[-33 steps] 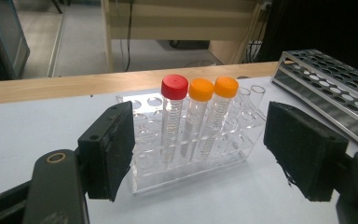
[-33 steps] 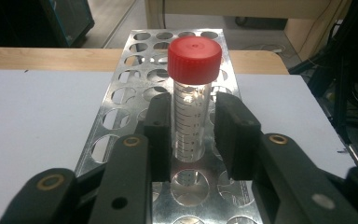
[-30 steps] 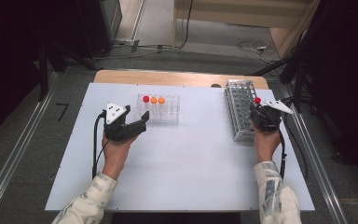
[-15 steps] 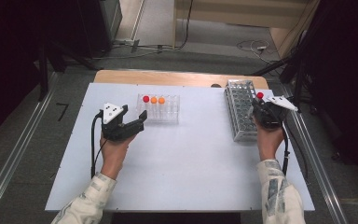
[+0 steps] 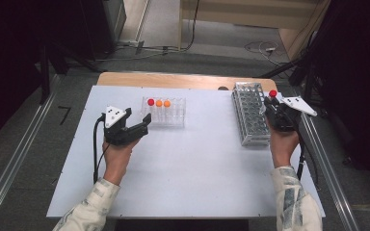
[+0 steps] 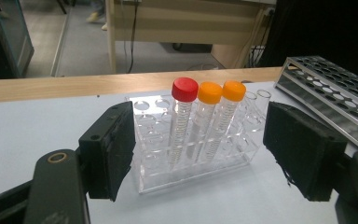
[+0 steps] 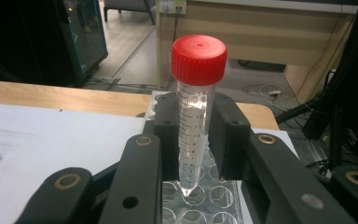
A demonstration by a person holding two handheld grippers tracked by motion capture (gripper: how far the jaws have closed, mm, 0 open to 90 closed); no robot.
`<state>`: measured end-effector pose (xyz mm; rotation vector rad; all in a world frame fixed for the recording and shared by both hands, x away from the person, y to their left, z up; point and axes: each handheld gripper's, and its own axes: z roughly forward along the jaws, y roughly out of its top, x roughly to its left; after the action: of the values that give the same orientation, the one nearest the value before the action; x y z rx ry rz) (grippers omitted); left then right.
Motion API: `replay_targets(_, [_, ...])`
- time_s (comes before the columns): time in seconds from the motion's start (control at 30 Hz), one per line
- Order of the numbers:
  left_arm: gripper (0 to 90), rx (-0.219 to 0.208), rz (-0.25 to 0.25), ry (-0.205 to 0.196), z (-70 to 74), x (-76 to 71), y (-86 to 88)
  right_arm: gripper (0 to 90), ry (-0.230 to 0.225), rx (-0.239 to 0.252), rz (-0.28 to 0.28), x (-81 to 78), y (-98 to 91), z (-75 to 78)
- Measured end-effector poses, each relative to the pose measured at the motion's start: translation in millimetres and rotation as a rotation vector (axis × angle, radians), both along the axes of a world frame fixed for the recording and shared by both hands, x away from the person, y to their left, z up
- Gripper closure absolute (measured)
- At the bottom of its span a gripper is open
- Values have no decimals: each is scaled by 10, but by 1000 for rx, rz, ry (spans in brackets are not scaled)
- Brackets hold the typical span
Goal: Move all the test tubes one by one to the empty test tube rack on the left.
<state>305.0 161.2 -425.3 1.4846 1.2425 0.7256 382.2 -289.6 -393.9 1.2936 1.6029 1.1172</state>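
My right gripper (image 7: 196, 135) is shut on a clear tube with a red cap (image 7: 196, 121), held upright with its tip just above the holes of the metal rack (image 7: 200, 205). From above, that red-capped tube (image 5: 272, 94) and right gripper (image 5: 272, 103) hang over the far right edge of the metal rack (image 5: 249, 118). My left gripper (image 5: 143, 126) rests open on the table, just left of a clear plastic rack (image 5: 173, 118). Between its jaws in the left gripper view (image 6: 198, 149) I see that rack (image 6: 191, 177) holding a red-capped tube (image 6: 184, 100) and two orange-capped tubes (image 6: 209, 93).
The white board (image 5: 197, 178) lies on a wooden table (image 5: 173, 79). Metal rails run along the floor on both sides. A cable trails from each gripper toward the person's sleeves.
The right gripper has risen with the red-capped tube, lifting it up from the metal rack and slightly to the right. The left hand has stayed where it was.
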Motion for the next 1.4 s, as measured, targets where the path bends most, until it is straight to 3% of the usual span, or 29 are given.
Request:
replay_targets(0.3, [254, -5, -1, -4, 4, -4, 5, 715, -8, 2, 41, -75, 102, 27])
replay_targets(0.53, [255, -8, -1, -6, 9, -7, 9, 715, -22, 0, 106, -159, 286, 34])
replay_targets(0.9, [254, -8, 0, -6, 12, -13, 22, 715, -29, 9, 233, -279, 715, 13])
replay_targets(1.4, [255, -14, -2, -16, 30, -37, 22, 715, 10, 23, 394, -433, 1360, -215])
